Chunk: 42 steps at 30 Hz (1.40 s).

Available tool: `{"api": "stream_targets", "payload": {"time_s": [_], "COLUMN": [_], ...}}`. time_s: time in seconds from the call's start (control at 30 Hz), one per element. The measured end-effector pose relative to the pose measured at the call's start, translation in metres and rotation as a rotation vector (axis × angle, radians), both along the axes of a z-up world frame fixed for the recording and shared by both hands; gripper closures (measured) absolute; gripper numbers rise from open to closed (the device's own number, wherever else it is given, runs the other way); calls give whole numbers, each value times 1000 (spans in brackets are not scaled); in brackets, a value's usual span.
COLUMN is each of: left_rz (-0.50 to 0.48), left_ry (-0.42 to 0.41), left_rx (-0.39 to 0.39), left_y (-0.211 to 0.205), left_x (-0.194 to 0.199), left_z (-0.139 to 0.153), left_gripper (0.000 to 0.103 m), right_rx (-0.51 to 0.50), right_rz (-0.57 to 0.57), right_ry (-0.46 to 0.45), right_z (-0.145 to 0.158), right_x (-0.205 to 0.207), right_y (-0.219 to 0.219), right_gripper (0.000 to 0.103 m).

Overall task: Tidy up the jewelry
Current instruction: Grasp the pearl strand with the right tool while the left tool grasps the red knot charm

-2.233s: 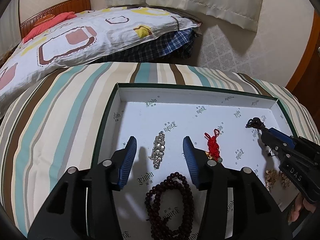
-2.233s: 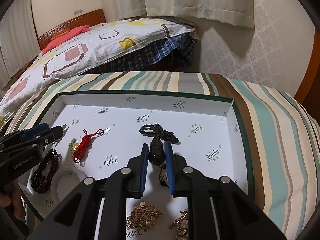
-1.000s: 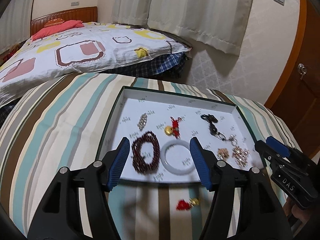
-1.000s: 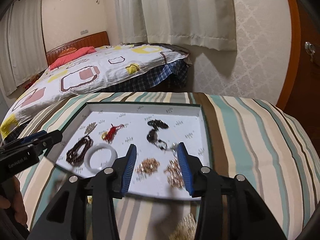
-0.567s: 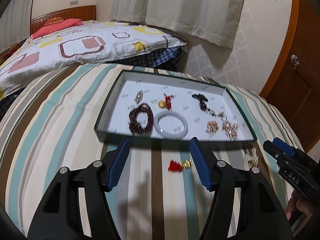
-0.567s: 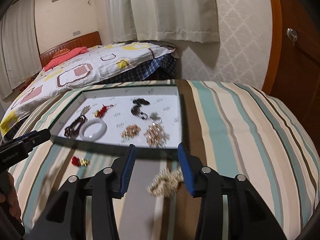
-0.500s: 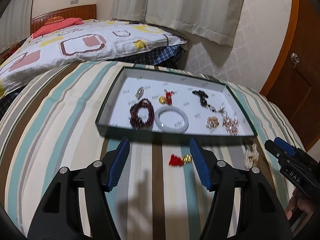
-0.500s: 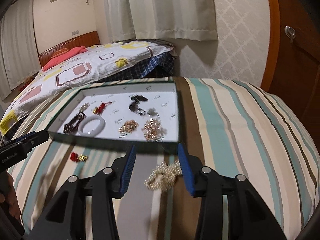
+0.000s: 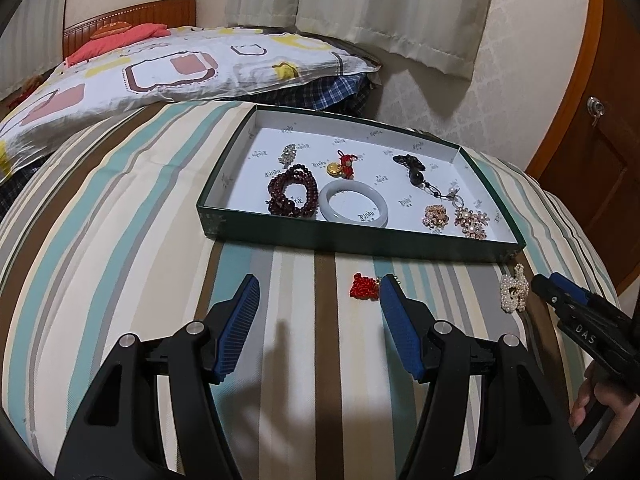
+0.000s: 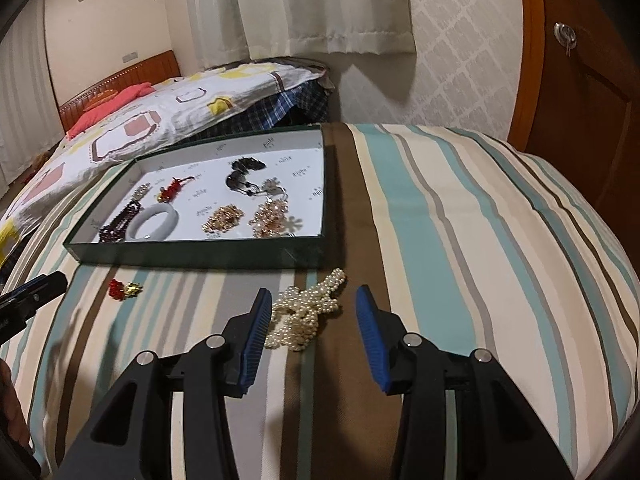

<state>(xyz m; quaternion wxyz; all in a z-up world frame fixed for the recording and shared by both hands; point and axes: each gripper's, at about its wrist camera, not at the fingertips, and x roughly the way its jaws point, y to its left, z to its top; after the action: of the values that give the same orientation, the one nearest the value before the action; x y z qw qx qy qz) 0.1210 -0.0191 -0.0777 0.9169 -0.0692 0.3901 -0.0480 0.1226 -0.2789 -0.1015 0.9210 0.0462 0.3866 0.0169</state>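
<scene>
left gripper [image 9: 318, 306]: jaws apart and empty, above the striped cover [image 9: 120, 240], red knot charm [image 9: 364, 286] just by the inner edge of one pad
right gripper [image 10: 310, 322]: jaws spread, clasping nothing, pearl strand [image 10: 306, 312] lying between the pads on the cover, touching neither as far as can be told
tray [image 9: 352, 236]: green-walled, white inside, beyond both loose pieces
in tray: dark bead bracelet [image 9: 292, 194], pale bangle [image 9: 354, 208], red-and-gold charm [image 9: 342, 164], black cord pendant [image 9: 412, 166], two gold clusters [image 9: 436, 216], small crystal piece [image 9: 288, 154]
outside tray: red knot charm and pearl strand, near the front wall, well apart from each other
</scene>
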Motion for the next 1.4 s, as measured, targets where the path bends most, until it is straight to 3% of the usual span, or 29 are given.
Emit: {"api": "stream_targets", "payload": {"time_s": [0.17, 0.27, 0.57, 0.67, 0.83, 1.17, 1.27, 1.4], "left_rz": [-5, -6, -12, -15, -28, -75, -92, -112], "left_ry": [12, 19, 29, 35, 44, 82, 101, 120], "left_rx": [0, -2, -2, -2, 1, 5, 1, -13], "left_y": [-1, -1, -4, -6, -13, -32, -38, -41], "left_x": [4, 7, 10, 11, 12, 27, 35, 41], "left_z": [-5, -7, -12, -14, -16, -25, -30, -33], "left_gripper": [42, 42, 42, 42, 42, 42, 48, 62], "right_rx": [3, -5, -2, 15, 47, 66, 76, 82], "right_rz": [13, 13, 32, 49, 77, 103, 104, 105], "right_ry": [31, 37, 87, 95, 95, 96, 96, 96], "right_z": [-8, -9, -18, -19, -18, -18, -18, -18], "right_x": [9, 13, 19, 18, 16, 13, 13, 14], "right_y": [5, 7, 9, 11, 13, 17, 16, 15], "right_gripper": [58, 51, 50, 58, 79, 83, 83, 83]}}
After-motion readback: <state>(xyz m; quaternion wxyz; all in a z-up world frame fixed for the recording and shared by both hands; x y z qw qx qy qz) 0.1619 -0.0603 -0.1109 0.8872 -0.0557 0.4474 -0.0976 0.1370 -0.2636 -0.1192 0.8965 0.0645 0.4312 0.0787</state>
